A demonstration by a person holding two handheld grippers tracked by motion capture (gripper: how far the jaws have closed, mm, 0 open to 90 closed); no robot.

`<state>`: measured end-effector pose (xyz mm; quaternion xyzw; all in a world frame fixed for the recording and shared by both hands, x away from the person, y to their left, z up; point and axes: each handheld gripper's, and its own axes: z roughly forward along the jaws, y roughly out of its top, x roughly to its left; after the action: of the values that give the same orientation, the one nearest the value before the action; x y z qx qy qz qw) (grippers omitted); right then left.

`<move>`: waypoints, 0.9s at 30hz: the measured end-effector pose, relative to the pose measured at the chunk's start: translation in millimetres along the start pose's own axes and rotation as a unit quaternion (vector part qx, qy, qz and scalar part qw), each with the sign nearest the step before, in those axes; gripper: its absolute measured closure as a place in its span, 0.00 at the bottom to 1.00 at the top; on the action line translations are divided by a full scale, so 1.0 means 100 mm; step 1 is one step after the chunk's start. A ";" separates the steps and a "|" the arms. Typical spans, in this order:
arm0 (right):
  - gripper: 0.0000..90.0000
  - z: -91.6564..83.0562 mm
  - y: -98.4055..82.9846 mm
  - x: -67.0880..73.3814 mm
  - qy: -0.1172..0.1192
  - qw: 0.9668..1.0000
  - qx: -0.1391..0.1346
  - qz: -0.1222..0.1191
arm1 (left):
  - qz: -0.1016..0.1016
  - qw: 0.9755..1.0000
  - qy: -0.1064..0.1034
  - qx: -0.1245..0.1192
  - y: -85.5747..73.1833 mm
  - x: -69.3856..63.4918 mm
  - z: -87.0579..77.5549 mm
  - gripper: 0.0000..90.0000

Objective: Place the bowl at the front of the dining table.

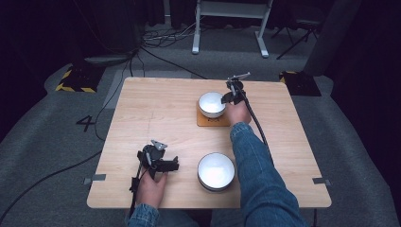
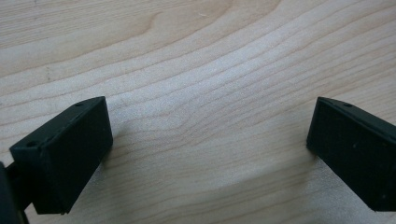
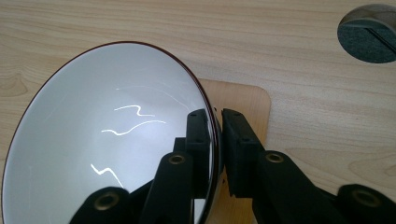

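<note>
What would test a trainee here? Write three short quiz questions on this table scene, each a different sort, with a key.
1. True or false: the right gripper is clamped on the rim of the far bowl.
2. What lies under that bowl?
3. The left gripper has: A) open jaws with nothing between them, B) the near bowl, C) a spoon.

Key: 1 true; 2 a thin wooden mat; 3 A.

Blue denim sleeves [image 1: 257,161]; black fingers [image 3: 238,140] with brass-coloured screws, black cables.
</note>
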<state>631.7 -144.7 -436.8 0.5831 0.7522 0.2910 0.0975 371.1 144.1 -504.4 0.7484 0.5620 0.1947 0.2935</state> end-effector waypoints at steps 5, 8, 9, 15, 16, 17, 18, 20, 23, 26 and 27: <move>0.90 0.00 -0.01 0.01 -0.004 1.000 -0.001 0.000 | 0.001 1.000 -0.001 0.001 0.00 0.00 0.00 0.00; 0.90 0.00 -0.01 0.01 -0.004 1.000 0.000 0.000 | 0.001 1.000 -0.001 0.001 0.00 0.00 0.00 0.00; 0.90 0.00 -0.01 0.01 -0.002 1.000 -0.001 -0.002 | 0.002 1.000 0.001 0.000 0.00 0.00 0.00 0.00; 0.77 -0.02 -0.01 0.02 -0.009 1.000 -0.005 -0.007 | 0.002 1.000 0.002 -0.001 0.00 0.00 0.00 0.00; 0.77 -0.02 -0.01 0.02 -0.009 1.000 -0.005 -0.007 | 0.002 1.000 0.002 -0.001 0.00 0.00 0.00 0.00; 0.74 -0.06 -0.01 0.02 -0.003 1.000 -0.016 -0.005 | 0.001 1.000 0.001 0.000 0.00 0.00 0.00 0.00; 0.74 -0.06 -0.01 0.02 -0.003 1.000 -0.016 -0.005 | 0.001 1.000 0.001 -0.001 0.00 0.00 0.00 0.00; 0.68 -0.11 0.01 0.03 -0.004 1.000 -0.027 -0.013 | 0.000 1.000 0.001 0.000 0.00 0.00 0.00 0.00; 0.64 -0.18 0.02 0.08 -0.012 0.998 -0.039 -0.043 | 0.003 1.000 0.004 -0.001 0.00 0.00 0.00 0.00; 0.62 -0.27 0.02 0.17 -0.024 0.994 -0.044 -0.093 | 0.003 1.000 0.003 0.000 0.00 0.00 0.00 0.00; 0.62 -0.27 0.02 0.17 -0.024 0.994 -0.044 -0.093 | 0.003 1.000 0.003 0.000 0.00 0.00 0.00 0.00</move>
<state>615.0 -136.8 -410.9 0.5126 0.7869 0.2997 0.1680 371.6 144.2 -504.4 0.7494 0.5605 0.1984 0.2913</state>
